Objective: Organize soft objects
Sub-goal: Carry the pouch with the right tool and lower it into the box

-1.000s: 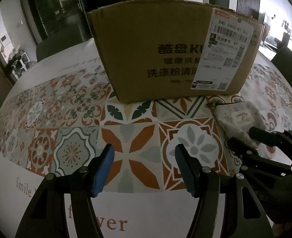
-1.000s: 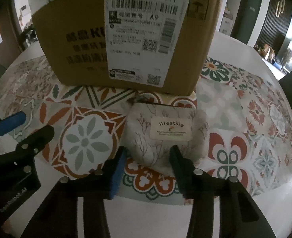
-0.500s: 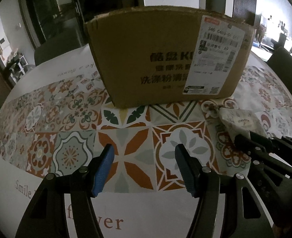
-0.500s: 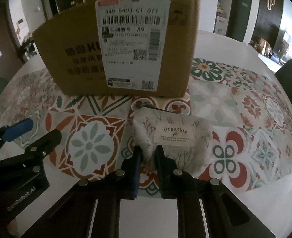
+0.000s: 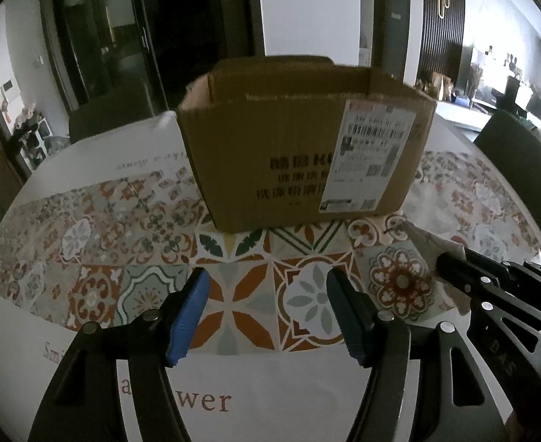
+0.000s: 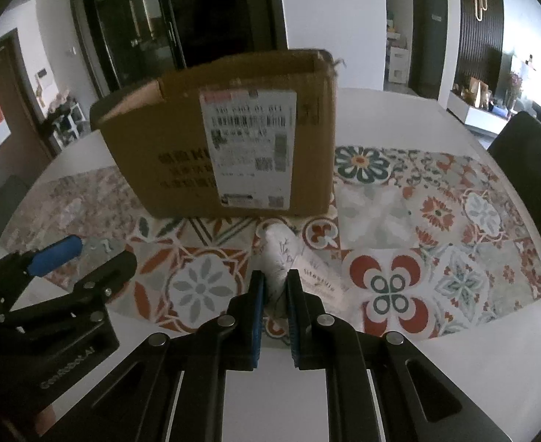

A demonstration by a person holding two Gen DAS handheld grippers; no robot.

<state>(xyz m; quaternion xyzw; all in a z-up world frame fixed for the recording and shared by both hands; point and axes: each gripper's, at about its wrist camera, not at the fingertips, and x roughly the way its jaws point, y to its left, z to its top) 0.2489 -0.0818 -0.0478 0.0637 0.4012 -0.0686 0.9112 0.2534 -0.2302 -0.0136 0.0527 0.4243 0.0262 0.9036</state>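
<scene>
The right gripper (image 6: 275, 287) is nearly closed, its blue pads pinching the near edge of one soft pouch (image 6: 283, 254). The pouch is pale with a twig print and a small label, bunched up between the fingers, and sits in front of the box, near its right corner; whether it touches the cloth cannot be told. The left gripper (image 5: 267, 302) is spread wide and holds nothing, poised over the cloth in front of the box, toward its left half.

One patterned tablecloth (image 5: 97, 221) covers the table under both grippers. Farther back stands one cardboard box (image 5: 292, 169), open at the top, with one white shipping label (image 6: 250, 147) on its front face. Beyond the box's right side one dark chair (image 5: 524, 173) shows at the table edge.
</scene>
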